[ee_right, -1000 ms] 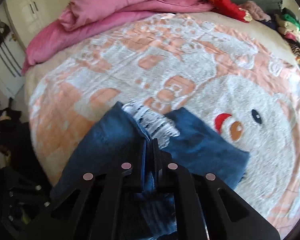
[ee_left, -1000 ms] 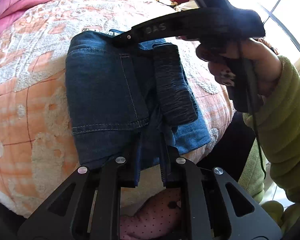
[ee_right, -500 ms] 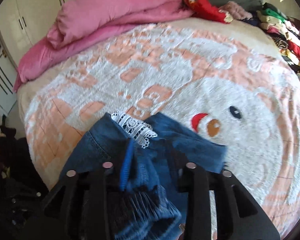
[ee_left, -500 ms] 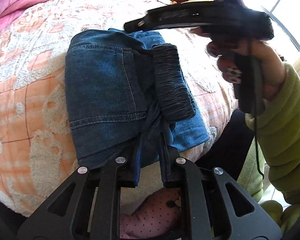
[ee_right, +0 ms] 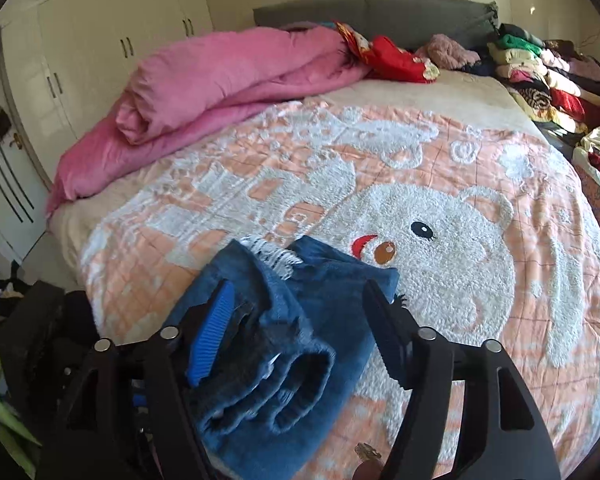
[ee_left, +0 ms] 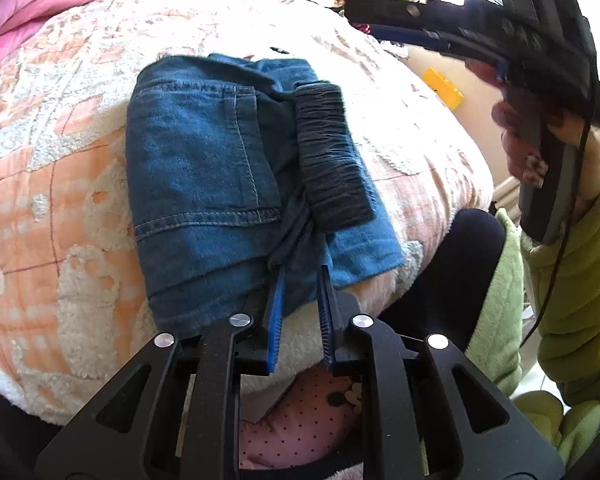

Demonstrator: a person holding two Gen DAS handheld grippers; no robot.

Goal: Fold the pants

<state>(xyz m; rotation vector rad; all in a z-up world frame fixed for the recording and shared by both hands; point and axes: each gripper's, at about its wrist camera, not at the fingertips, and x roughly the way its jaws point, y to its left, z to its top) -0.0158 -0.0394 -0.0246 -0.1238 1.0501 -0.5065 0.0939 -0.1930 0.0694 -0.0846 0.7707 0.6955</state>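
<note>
My right gripper (ee_right: 300, 332) has just let go: its jaws have been spreading and now stand wide, lifted clear above the jeans (ee_left: 228, 184), where a second ago they were pressed together on the denim. In the right wrist view the cloth lies below the gap, touching neither pad as far as I can see. My left gripper (ee_left: 300, 300) has its jaws close together with a bunch of denim at the near edge between them; they have eased apart a little, yet the cloth looks pinched there. The jeans sit as a compact folded bundle near the edge of the bed (ee_left: 60, 240), on the peach and white blanket (ee_right: 460, 240), the dark waistband (ee_left: 332, 160) lying across the top. I take this fold as laid down. What remains, I judge, is for the left to release and perhaps tidy the bundle.
</note>
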